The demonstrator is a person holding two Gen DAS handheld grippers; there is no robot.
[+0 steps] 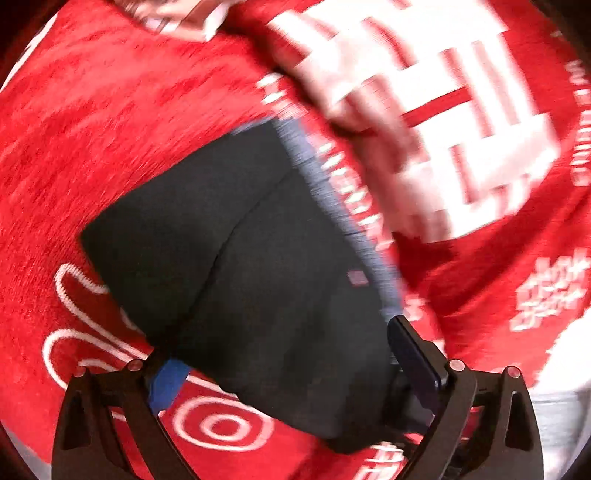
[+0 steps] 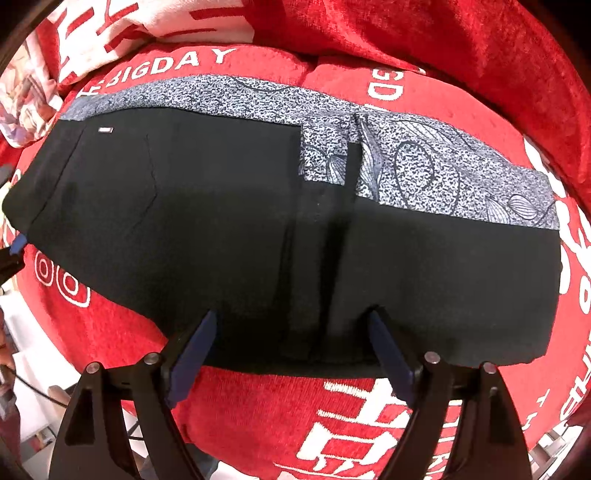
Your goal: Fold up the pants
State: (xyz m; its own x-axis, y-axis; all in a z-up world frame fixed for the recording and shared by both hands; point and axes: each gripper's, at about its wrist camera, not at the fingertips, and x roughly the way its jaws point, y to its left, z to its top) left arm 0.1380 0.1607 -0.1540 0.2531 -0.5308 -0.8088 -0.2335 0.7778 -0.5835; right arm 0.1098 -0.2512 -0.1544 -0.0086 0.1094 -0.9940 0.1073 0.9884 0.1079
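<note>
Black pants (image 2: 229, 206) lie flat and folded lengthwise on a red blanket (image 2: 258, 398), with a grey patterned strip (image 2: 424, 170) along their far edge. My right gripper (image 2: 292, 314) points straight down over the near edge of the pants, open, and the cloth lies loose between its blue pads (image 2: 192, 350). My left gripper (image 1: 280, 343) stands open across one end of the pants (image 1: 258, 258). Its left pad (image 1: 166, 384) is partly hidden by the cloth edge. The left wrist view is blurred. In the right wrist view the left gripper (image 2: 13, 254) shows at the pants' left end.
The red blanket carries white lettering and circles (image 2: 62, 280). A red and white printed cushion (image 2: 110, 26) lies at the far left, and a red fabric fold (image 2: 443, 33) rises behind the pants. Pale floor and clutter (image 2: 33, 406) show past the blanket's near left edge.
</note>
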